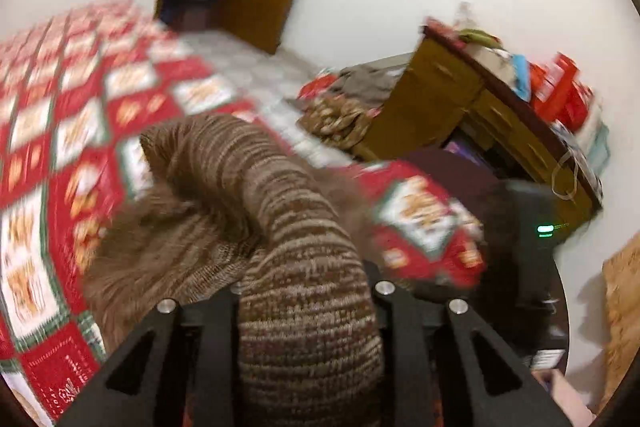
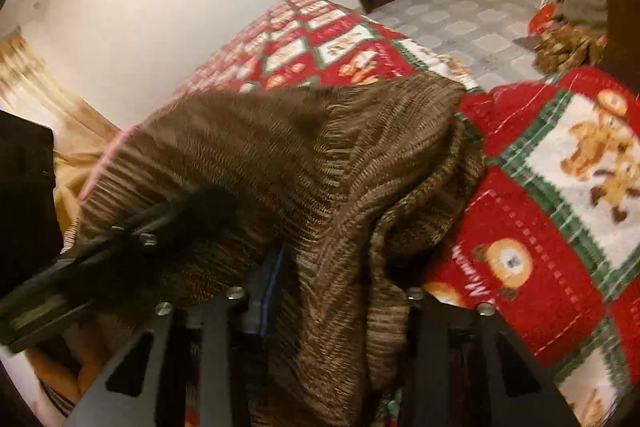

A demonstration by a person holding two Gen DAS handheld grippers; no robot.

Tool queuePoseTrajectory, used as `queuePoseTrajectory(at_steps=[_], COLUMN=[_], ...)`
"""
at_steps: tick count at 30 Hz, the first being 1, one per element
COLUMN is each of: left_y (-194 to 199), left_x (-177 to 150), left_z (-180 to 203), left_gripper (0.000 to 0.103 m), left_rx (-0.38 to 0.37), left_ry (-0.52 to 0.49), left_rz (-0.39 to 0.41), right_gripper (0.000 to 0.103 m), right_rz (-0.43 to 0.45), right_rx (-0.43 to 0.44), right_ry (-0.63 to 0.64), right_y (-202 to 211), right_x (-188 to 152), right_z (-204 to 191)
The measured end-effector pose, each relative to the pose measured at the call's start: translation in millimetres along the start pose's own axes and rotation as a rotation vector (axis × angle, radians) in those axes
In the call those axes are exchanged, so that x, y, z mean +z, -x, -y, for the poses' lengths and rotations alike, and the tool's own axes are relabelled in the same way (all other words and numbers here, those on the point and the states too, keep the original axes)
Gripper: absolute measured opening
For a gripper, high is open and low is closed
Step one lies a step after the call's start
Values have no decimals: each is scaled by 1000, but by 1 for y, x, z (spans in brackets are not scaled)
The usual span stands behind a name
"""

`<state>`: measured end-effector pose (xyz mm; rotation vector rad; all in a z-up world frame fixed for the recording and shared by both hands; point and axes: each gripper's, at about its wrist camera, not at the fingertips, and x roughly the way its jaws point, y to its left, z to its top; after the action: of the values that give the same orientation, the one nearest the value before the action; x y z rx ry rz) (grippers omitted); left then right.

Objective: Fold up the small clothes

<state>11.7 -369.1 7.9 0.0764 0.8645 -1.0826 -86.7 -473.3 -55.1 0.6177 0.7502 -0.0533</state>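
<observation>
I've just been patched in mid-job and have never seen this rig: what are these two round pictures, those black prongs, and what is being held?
Each picture comes from a fisheye camera on a handheld two-finger gripper, looking along its black fingers. One looks along the left gripper, the other along the right gripper. Both are closed on the same brown striped knit garment, lifting it over a bed's red patterned quilt. The black tool at the left of the right-hand view is the left gripper.
</observation>
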Motion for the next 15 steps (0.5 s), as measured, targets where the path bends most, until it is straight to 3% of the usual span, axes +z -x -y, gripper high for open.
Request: queuePoseTrajectory(at_steps=[1,2,6,11,15], left_y=[5,11,34,69,66], left_x=[4,8,32,51,35], left_z=[14,28,65,57,0], left_gripper=[26,26,26,26,27], left_rx=[-7,-17,-152,-351,-312], left_ry=[-30,-61,-115,-107,-32], left_rz=[20,41,118,249,265], right_gripper=[24,23,22,22,22], right_rz=[16,48,203,326,311], right_rx=[72,154,239,178,61], right_ry=[-37,-85,-116,-40,88], right_y=[6,18,75,138,130], right_x=[1,1,6,22,25], right_z=[5,11,16,-10,-46])
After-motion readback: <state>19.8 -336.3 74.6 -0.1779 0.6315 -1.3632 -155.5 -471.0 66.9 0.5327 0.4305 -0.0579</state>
